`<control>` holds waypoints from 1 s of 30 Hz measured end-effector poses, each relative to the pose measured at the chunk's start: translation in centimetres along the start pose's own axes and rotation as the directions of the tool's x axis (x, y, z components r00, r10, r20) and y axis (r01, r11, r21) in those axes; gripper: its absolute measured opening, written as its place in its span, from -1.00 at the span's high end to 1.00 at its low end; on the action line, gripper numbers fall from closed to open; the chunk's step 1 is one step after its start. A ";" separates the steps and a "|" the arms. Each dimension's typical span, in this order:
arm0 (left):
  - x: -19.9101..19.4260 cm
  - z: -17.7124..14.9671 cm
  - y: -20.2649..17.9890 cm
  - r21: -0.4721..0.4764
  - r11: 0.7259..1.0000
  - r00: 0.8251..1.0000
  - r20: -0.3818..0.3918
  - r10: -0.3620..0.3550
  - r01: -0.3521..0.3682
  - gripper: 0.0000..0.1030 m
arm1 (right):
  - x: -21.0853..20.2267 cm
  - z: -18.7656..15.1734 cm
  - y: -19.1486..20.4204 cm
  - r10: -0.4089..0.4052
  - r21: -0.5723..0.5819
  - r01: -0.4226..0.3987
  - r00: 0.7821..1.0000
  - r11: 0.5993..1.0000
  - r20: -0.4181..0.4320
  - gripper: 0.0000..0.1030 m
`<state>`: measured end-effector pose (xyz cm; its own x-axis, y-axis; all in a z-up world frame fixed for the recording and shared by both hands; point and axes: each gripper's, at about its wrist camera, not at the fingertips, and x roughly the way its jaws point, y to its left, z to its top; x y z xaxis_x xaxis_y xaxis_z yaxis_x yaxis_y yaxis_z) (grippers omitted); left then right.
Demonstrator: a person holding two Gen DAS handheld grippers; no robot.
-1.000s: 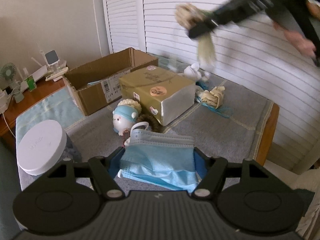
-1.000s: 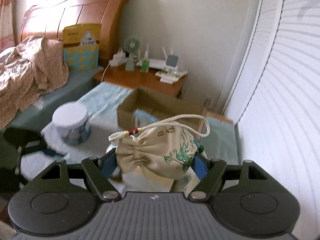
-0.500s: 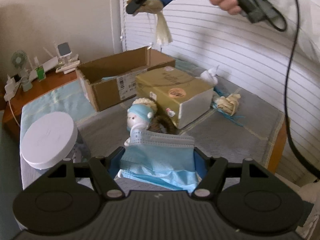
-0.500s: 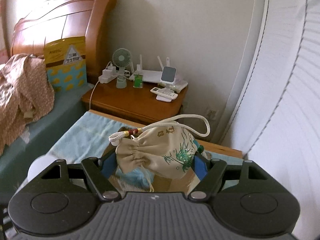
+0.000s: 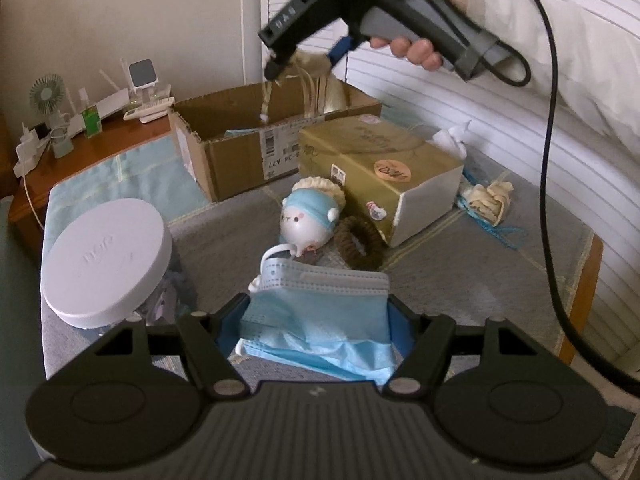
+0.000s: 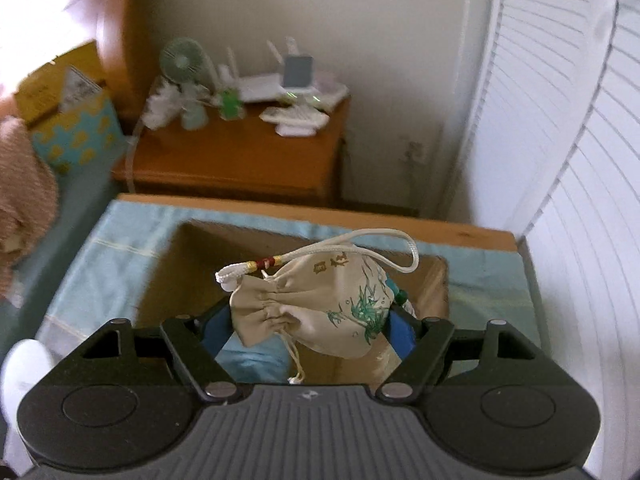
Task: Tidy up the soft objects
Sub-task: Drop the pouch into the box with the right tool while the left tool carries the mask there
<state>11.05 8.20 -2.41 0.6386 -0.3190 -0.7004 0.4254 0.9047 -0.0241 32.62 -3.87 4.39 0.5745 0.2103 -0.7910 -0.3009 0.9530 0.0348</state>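
Pouch [image 6: 320,312] pinched in right gripper [image 6: 308,320] above cardboard box [image 6: 176,264], left gripper [image 5: 316,320] pinching face mask [image 5: 320,304] over desk [image 5: 460,272].

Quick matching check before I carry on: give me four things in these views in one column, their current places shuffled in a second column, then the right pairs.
Things:
1. drawstring pouch
2. face mask
3. plush sheep toy
4. brown hair scrunchie

Places:
A. on the grey cloth, against the gold box
B. gripped in the left tool
C. lying just right of the sheep toy
D. gripped in the right tool, above the open cardboard box

Pairs: 1-D, 2-B, 3-A, 4-C
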 end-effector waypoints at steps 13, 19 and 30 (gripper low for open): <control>0.0 0.9 -0.1 0.018 1.000 1.000 0.003 0.006 -0.006 -0.38 | -3.6 -2.1 -1.2 0.034 -0.006 -0.033 0.999 0.999 0.041 -1.00; -0.5 2.6 -0.4 0.048 0.999 1.000 0.010 0.006 -0.006 -0.38 | -7.1 -5.4 -0.9 0.083 -0.036 -0.080 0.993 0.996 0.089 -1.00; 0.2 9.2 -0.1 0.102 0.993 0.997 0.053 0.054 -0.059 -0.38 | -11.2 -14.9 -0.9 -0.020 -0.053 0.028 0.988 0.998 0.154 -1.00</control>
<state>17.04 5.50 4.06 0.6937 -0.2844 -0.6618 0.4504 0.8883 0.0903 15.12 -10.31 4.12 0.6907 0.2224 -0.6881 -0.3245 0.9457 -0.0202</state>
